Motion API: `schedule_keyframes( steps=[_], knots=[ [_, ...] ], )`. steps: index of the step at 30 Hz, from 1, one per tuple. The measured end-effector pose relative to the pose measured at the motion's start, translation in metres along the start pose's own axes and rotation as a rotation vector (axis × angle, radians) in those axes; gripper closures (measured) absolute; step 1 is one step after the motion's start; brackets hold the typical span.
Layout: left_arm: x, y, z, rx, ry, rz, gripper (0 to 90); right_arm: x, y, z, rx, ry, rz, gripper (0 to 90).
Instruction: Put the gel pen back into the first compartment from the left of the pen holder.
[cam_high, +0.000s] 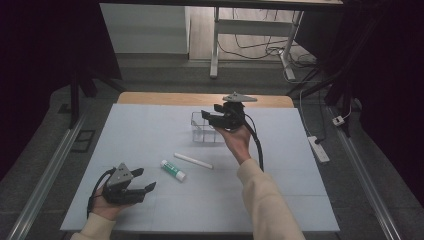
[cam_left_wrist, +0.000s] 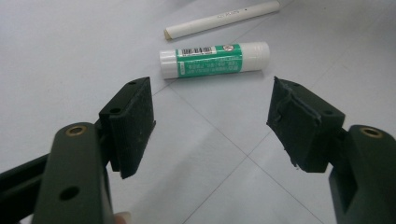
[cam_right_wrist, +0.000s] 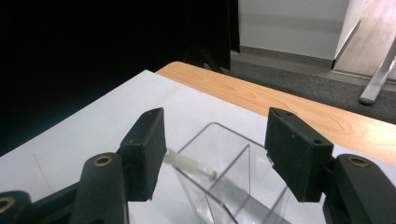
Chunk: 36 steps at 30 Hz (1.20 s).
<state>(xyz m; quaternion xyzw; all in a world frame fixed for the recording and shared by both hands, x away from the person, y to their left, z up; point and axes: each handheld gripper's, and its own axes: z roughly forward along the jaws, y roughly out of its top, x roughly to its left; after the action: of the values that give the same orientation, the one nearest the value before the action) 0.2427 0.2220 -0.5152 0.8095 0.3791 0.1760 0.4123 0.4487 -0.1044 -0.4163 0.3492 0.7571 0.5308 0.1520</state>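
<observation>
Pale sheeting covers the table (cam_high: 150, 130), wood showing at its far edge. Above the clear box (cam_high: 205, 131), the right gripper (cam_right_wrist: 212, 156) holds its jaws wide with nothing pressed between the pads; a white stick (cam_right_wrist: 189, 164) leans inside a compartment. Nearer the person, the left gripper (cam_left_wrist: 212, 121) gapes wide towards the glue stick (cam_left_wrist: 215, 59), beside a white tube (cam_left_wrist: 222, 18). Best to lift the right gripper straight up, clear of the box walls.

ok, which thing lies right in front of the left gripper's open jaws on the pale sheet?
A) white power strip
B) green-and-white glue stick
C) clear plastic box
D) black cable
B: in the left gripper view the green-and-white glue stick lies flat just beyond the left gripper, a white stick behind it.
</observation>
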Motion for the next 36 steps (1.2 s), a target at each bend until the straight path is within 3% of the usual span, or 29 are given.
schedule_keyframes(
  steps=[11,19,24,36],
  knots=[
    [0.0,-0.001,0.0,0.008,0.006,0.003,30.8,-0.013,-0.027,-0.031,-0.025,0.044,0.015,36.5],
    [0.001,-0.001,0.001,0.011,0.012,0.002,30.7,-0.015,-0.041,-0.045,-0.02,0.045,-0.025,36.5],
    [0.002,-0.001,0.0,0.009,0.013,0.0,30.7,-0.008,-0.045,-0.052,0.004,0.026,-0.089,35.8],
    [0.003,-0.002,0.0,0.014,0.018,-0.001,30.6,0.003,-0.054,-0.065,0.043,0.059,-0.146,35.6]
  ],
)
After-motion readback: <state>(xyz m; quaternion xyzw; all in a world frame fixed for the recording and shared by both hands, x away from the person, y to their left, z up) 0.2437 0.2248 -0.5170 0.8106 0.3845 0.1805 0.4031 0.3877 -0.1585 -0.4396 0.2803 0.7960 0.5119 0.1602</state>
